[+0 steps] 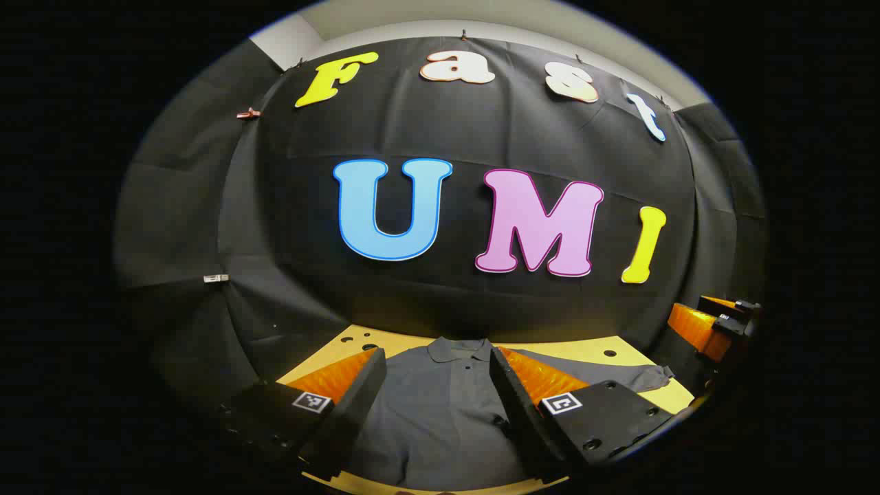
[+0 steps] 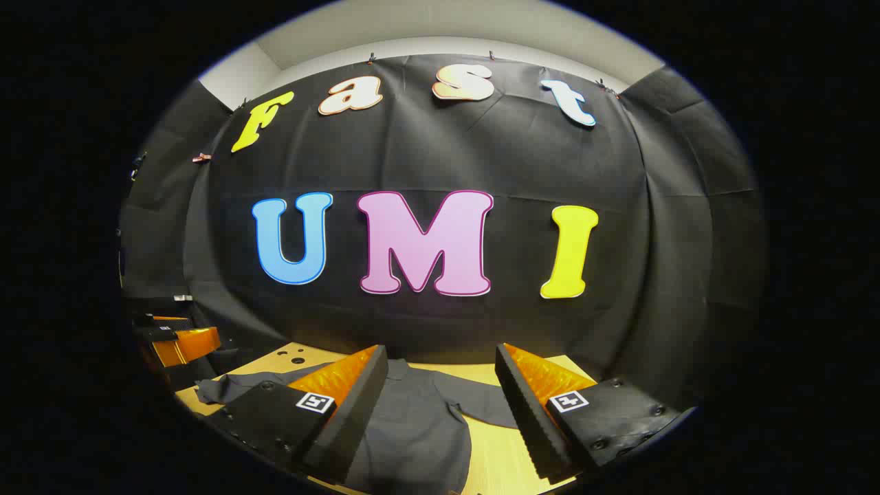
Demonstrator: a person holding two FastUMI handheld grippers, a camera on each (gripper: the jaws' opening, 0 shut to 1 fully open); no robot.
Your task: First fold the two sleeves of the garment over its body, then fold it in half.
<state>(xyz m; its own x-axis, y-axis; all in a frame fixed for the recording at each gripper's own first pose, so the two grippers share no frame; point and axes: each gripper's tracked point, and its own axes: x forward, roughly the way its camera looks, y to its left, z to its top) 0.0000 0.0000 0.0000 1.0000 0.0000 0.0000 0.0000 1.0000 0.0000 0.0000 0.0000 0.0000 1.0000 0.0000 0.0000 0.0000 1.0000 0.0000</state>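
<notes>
Grey shirt (image 1: 440, 412) lies flat, collar toward wall, beneath 2 spread-jawed grippers.

Your garment (image 1: 440, 412) lies flat on the table (image 1: 584, 349), collar (image 1: 457, 349) toward the wall, sleeve (image 1: 605, 375) spread rightward.

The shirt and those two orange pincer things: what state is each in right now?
Grey shirt: spread flat on the table, collar away from the grippers, nothing folded.
Sleeve: stretched out sideways, not yet folded.
Left gripper: open, above the shirt, holding nothing.
Right gripper: open, above the shirt, holding nothing.
</notes>
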